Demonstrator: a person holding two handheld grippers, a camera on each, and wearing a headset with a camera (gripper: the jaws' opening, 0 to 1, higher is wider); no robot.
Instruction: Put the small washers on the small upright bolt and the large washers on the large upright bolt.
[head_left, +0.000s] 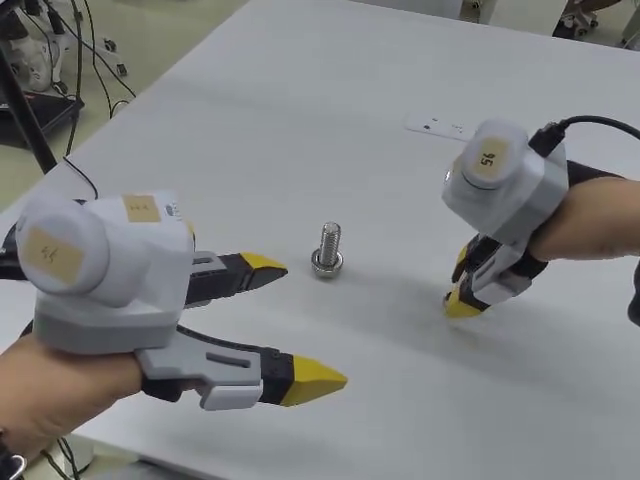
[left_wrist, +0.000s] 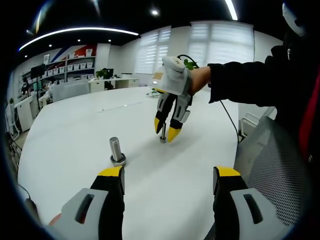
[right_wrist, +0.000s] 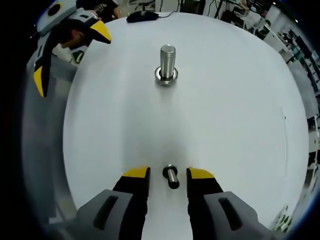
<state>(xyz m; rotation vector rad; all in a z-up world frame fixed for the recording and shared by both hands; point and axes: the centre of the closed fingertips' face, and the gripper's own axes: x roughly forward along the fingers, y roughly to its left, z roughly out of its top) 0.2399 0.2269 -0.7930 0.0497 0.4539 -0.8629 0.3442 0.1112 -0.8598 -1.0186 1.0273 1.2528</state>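
Your left tongs (head_left: 295, 322): jaws wide apart, gripping nothing, low over white table (head_left: 400, 120). Large bolt (head_left: 328, 248) stands upright mid-table, at 1 o'clock from those tongs in head view, metal ring round its base. Your right tongs (head_left: 462, 303): at 3 o'clock from large bolt, tips pointing down at tabletop, jaws slightly apart, straddling small bolt (right_wrist: 171, 176), gap showing either side. In right gripper view, large bolt sits at 12 o'clock.

The white table (head_left: 300, 100) carries a large upright bolt (head_left: 328, 247) near its middle with a washer (head_left: 327, 265) around its foot, a small upright bolt (right_wrist: 171, 176) at about four o'clock from it, and a flat white card (head_left: 437, 126) at one o'clock.
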